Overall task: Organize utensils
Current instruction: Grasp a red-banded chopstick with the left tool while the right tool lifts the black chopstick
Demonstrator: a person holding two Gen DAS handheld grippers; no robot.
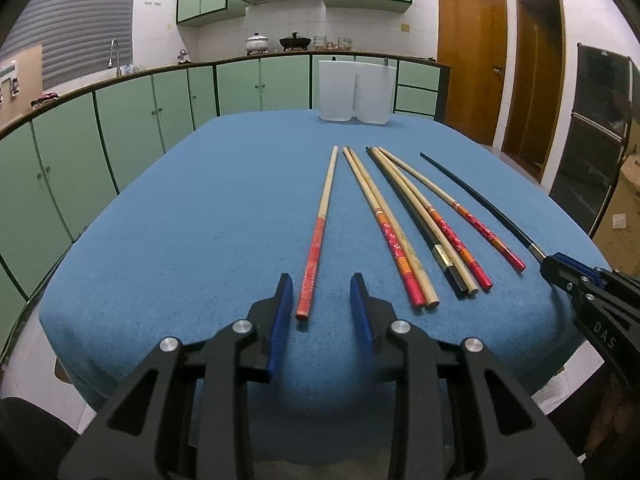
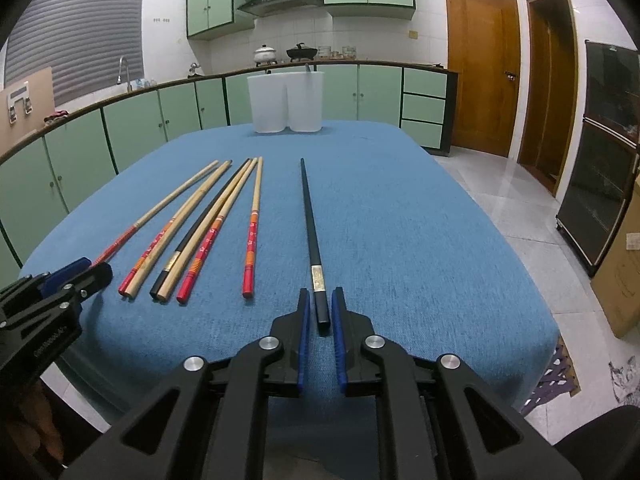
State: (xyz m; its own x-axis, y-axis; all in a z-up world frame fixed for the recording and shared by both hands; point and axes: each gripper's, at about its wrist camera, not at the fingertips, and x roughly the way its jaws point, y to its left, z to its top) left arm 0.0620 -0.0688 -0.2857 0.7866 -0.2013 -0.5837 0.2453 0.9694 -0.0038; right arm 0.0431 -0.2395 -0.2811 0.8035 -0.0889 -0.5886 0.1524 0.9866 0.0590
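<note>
Black chopstick [image 2: 311, 224] lies alone on the blue cloth [image 2: 420, 240], apart from the rest, its handle end between the pads of the right gripper [image 2: 320, 300]. The jaws stand narrowly apart on either side of it; contact cannot be confirmed. Judged step: taking up the first stick. Next move calls for closing squarely on the handle, then a level lift toward the white holder [image 2: 285, 102] at the far edge. The stick is slim and tapered, with a metal band near the handle. Left gripper [image 1: 320, 284] is spread wide and empty, straddling the butt of a red-handled stick [image 1: 316, 248]. Six other chopsticks [image 1: 416, 224] lie between them.
</note>
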